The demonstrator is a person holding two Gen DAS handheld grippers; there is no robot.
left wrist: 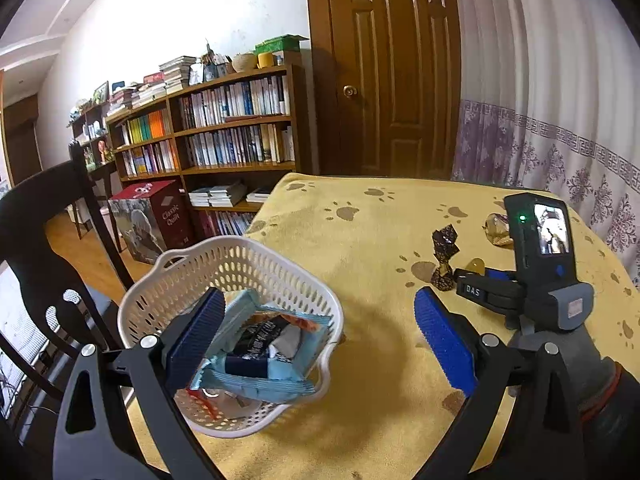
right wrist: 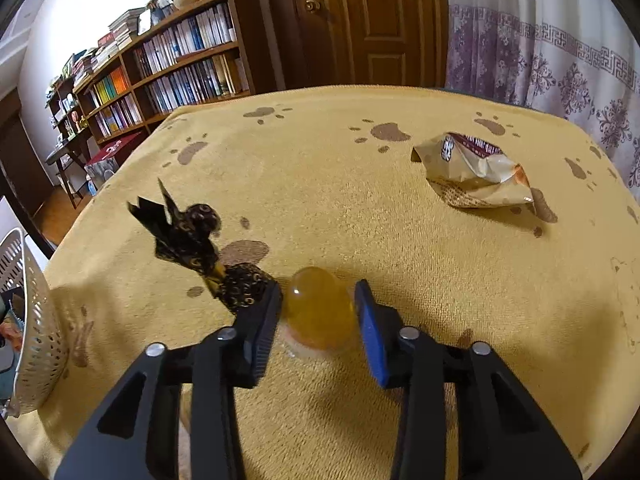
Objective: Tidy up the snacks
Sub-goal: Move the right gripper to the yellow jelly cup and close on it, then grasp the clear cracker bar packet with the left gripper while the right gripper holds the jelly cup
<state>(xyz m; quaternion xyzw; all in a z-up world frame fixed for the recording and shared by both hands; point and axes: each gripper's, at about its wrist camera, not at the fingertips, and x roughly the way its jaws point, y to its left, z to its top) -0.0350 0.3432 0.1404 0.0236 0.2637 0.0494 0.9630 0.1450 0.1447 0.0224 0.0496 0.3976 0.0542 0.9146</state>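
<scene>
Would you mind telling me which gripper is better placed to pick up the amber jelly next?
Right. The right gripper already straddles the jelly, while the left gripper is beside the basket.

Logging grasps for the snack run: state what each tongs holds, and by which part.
Left tongs: open, empty, near the white basket. Right tongs: fingers straddle the amber jelly cup at its sides on the table; whether they grip it cannot be told.

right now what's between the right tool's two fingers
An amber jelly cup sits on the yellow cloth between the right tool's fingers, seen in the right wrist view; whether they pinch it is unclear.
</scene>
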